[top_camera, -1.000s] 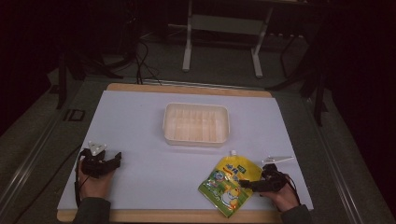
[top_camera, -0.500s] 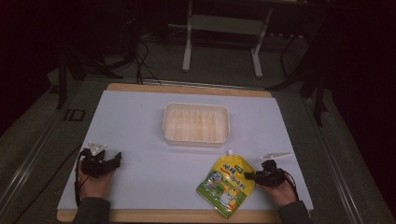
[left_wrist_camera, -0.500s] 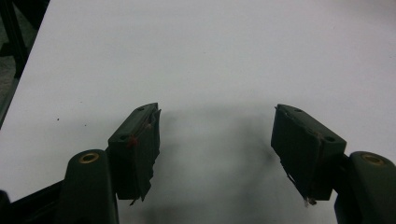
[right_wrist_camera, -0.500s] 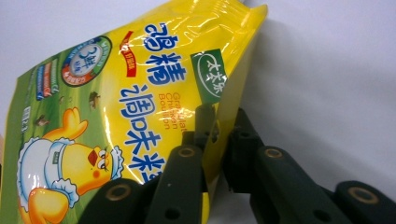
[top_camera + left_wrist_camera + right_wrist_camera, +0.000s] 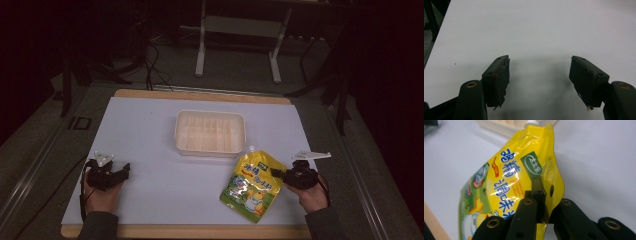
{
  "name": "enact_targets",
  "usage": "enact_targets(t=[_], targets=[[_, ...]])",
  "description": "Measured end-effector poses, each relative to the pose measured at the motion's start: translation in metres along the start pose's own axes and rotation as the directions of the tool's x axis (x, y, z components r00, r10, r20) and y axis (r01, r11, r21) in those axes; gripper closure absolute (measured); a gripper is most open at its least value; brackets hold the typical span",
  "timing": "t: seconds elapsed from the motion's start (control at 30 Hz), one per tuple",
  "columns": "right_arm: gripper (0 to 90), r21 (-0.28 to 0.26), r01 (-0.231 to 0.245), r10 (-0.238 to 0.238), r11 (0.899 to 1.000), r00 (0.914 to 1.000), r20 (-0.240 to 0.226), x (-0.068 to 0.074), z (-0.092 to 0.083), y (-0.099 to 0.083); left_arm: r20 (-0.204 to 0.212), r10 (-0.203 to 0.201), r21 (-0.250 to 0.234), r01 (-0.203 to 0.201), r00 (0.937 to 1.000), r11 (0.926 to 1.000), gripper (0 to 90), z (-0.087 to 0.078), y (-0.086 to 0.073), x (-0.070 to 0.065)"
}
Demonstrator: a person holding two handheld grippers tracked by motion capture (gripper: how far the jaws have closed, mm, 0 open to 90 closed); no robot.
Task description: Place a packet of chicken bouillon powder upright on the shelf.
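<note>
A yellow spouted pouch (image 5: 252, 185) with blue lettering and a duck picture lies at the front right of the white mat, its right edge raised. My right gripper (image 5: 276, 175) is shut on that edge; its jaws have just closed on it. In the right gripper view the pouch (image 5: 506, 170) fills the middle, and the right gripper (image 5: 541, 195) pinches its side seam below the green label. My left gripper (image 5: 124, 171) rests at the front left, open. In the left gripper view my left gripper (image 5: 540, 72) has only bare mat between its pads.
A shallow cream plastic container (image 5: 210, 114) stands mid-mat, just behind the pouch's white spout. The white mat (image 5: 150, 125) covers a wooden tabletop (image 5: 200, 95). Dark floor, cables and a metal stand lie beyond the far edge.
The right gripper has shut on the pouch's right edge and risen, tilting that edge up and drawing the pouch slightly right. The left gripper has stayed still.
</note>
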State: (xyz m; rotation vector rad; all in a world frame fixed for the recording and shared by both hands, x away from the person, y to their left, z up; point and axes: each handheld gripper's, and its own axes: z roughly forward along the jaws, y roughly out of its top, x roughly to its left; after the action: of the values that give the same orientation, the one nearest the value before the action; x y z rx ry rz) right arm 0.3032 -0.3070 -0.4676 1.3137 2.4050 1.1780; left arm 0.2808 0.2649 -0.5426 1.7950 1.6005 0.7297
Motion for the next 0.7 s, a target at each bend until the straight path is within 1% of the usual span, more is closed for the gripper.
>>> enact_targets(t=[0.03, 0.07, 0.27, 0.3, 0.33, 0.37, 0.43, 0.5, 0.6, 0.63, 0.67, 0.7], targets=[[90.0, 0.0, 0.0, 0.0, 1.0, 1.0, 0.0, 0.0, 0.0, 0.0, 0.0, 0.0, 0.0, 0.0, 1.0, 1.0, 32.3, 0.0, 0.0, 0.0], [90.0, -0.021, 0.006, -0.005, 1.0, 0.9998, 0.02, -0.002, -0.008, 0.007, 0.0, 0.0, 0.0, 0.0, 1.0, 1.0, 32.3, 0.0, 0.0, 0.0], [90.0, -0.093, 0.009, -0.003, 0.996, 0.9981, 0.062, -0.008, -0.034, 0.027, 0.0, 0.001, 0.002, -0.001, 1.0, 1.0, 32.3, 0.0, 0.0, 0.0], [90.0, -0.093, 0.009, -0.003, 0.996, 0.9981, 0.062, -0.008, -0.034, 0.027, 0.0, 0.001, 0.002, -0.001, 1.0, 1.0, 32.3, 0.0, 0.0, 0.0], [90.0, -0.117, 0.012, -0.003, 0.993, 0.9971, 0.076, -0.008, -0.042, 0.032, 0.0, 0.0, 0.001, 0.0, 1.0, 1.0, 32.3, 0.0, 0.0, 0.0], [90.0, -0.125, 0.017, -0.007, 0.992, 0.9962, 0.086, -0.008, -0.045, 0.034, 0.0, 0.0, 0.001, 0.0, 1.0, 1.0, 32.3, 0.0, 0.0, 0.0], [90.0, -0.139, 0.018, -0.006, 0.99, 0.996, 0.089, -0.008, -0.052, 0.036, 0.0, 0.0, 0.002, 0.0, 1.0, 1.0, 32.3, 0.0, 0.0, 0.0], [89.9, -0.133, 0.02, -0.01, 0.991, 0.9973, 0.073, -0.008, -0.055, 0.036, -0.001, 0.003, 0.002, -0.003, 1.0, 1.0, 32.3, 0.0, 0.0, 0.0], [89.3, -0.101, 0.045, -0.043, 0.994, 0.9989, 0.02, -0.008, -0.057, 0.032, -0.001, 0.002, 0.003, -0.002, 1.0, 1.0, 32.3, 0.0, 0.0, 0.0], [89.3, -0.101, 0.045, -0.043, 0.994, 0.9989, 0.02, -0.008, -0.057, 0.032, -0.001, 0.002, 0.003, -0.002, 1.0, 1.0, 32.3, 0.0, 0.0, 0.0], [87.5, -0.079, 0.048, -0.05, 0.996, 0.9986, -0.016, -0.01, -0.059, 0.029, -0.002, 0.004, 0.005, -0.004, 1.0, 1.0, 32.3, 0.0, 0.0, 0.0], [86.7, -0.067, 0.05, -0.052, 0.997, 0.9981, -0.034, -0.01, -0.06, 0.028, -0.003, 0.004, 0.005, -0.004, 1.0, 1.0, 32.3, 0.0, 0.0, 0.0]])
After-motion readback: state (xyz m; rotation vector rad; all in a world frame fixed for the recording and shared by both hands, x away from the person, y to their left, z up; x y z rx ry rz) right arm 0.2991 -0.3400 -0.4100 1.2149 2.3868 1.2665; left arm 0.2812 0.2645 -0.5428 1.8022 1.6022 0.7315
